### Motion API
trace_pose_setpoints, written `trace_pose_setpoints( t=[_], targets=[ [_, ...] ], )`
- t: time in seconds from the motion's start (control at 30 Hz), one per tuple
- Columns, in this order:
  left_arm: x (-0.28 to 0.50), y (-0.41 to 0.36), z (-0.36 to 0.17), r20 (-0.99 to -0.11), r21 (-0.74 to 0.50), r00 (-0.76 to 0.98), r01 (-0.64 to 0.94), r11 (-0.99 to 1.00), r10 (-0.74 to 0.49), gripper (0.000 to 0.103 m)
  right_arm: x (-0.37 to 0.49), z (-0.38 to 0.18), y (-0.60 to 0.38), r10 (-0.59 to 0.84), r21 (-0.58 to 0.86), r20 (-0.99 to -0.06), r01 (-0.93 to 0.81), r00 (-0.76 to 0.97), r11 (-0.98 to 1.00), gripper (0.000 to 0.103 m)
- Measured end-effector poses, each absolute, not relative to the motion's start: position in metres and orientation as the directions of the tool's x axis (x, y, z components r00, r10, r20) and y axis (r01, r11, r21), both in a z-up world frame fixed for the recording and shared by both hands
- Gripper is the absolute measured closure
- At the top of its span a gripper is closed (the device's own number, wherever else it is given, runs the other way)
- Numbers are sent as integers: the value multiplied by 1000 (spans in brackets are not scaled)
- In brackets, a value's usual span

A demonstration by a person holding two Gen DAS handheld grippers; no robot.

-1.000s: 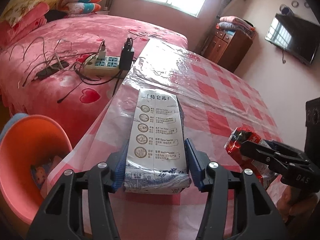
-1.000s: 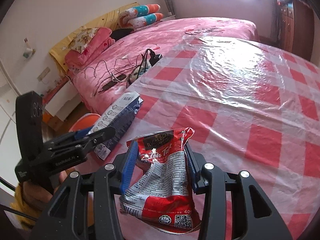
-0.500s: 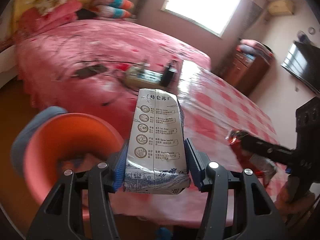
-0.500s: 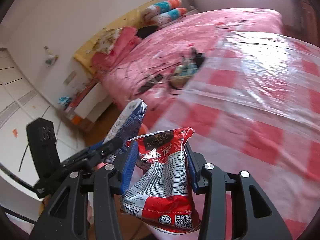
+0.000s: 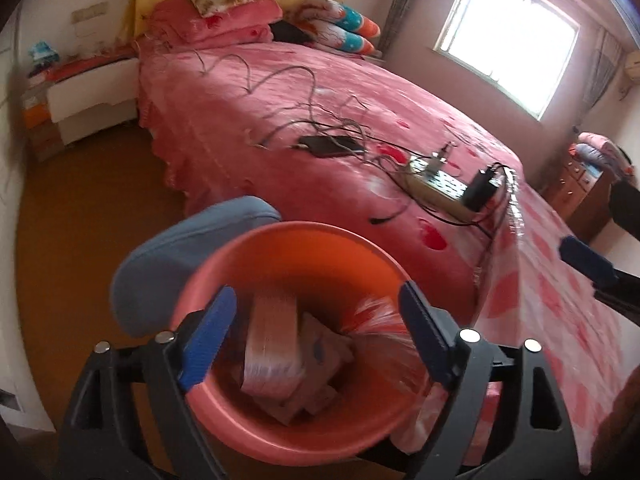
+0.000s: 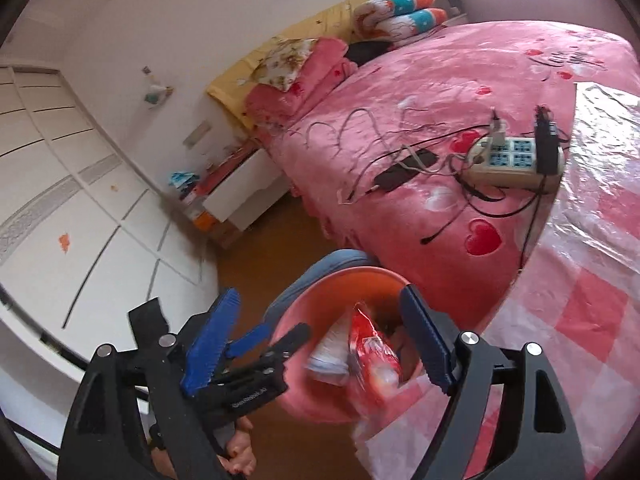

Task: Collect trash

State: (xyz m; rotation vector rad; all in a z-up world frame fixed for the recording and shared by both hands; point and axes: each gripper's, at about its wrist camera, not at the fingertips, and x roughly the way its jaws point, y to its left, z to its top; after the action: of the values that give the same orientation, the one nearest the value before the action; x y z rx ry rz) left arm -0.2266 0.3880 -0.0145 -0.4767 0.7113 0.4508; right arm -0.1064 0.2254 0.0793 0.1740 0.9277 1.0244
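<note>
both tools' jaws have just been opened and nothing is clamped. the milk carton is seen inside the orange bin, directly under the left tool; the red snack wrapper, blurred, is caught between the right tool and the bin, untouched by its pads.

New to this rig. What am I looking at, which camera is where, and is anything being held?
No robot here: a person holds a pair of hand-held tongs in each hand, each with a fisheye camera looking along its blue pads.

The left view shows the left tongs over an orange bin on the floor beside the bed. The right view shows the right tongs over the same bin, with the left tongs beside them.

Both pairs have just been opening and grip nothing. A carton lies blurred in the bin, and a red snack packet, also blurred, is between the right pads, seemingly dropping in. A power strip and cables sit on the bed.
</note>
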Motion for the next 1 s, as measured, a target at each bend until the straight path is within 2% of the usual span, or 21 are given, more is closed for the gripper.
trace_pose_setpoints(
  t=[0.03,0.1,0.17,0.33,0.63,0.77,1.0],
  targets=[
    [-227,389,-13,-700,-246,672,-544,802,242,11,-107,80,221,789,517,-579,-655,207,551,21],
    [-228,391,-10,-684,-235,681,-544,806,260,8,-110,80,209,774,489,-578,-650,258,582,12],
    [-227,393,-9,-676,-241,688,-545,803,264,4,-110,83,193,754,451,-576,-646,317,616,11],
    [-224,382,0,-652,-240,714,-515,823,256,4,-117,86,162,692,345,-575,-637,437,689,11],
    [-213,343,21,-603,-272,773,-431,861,196,4,-132,88,113,590,167,-500,-598,634,784,6],
    [-201,322,30,-597,-306,789,-393,867,146,4,-131,84,89,541,138,-480,-549,691,824,5],
    [-181,271,49,-554,-283,827,-288,915,89,4,-126,88,37,452,131,-454,-444,768,886,5]
  ],
)
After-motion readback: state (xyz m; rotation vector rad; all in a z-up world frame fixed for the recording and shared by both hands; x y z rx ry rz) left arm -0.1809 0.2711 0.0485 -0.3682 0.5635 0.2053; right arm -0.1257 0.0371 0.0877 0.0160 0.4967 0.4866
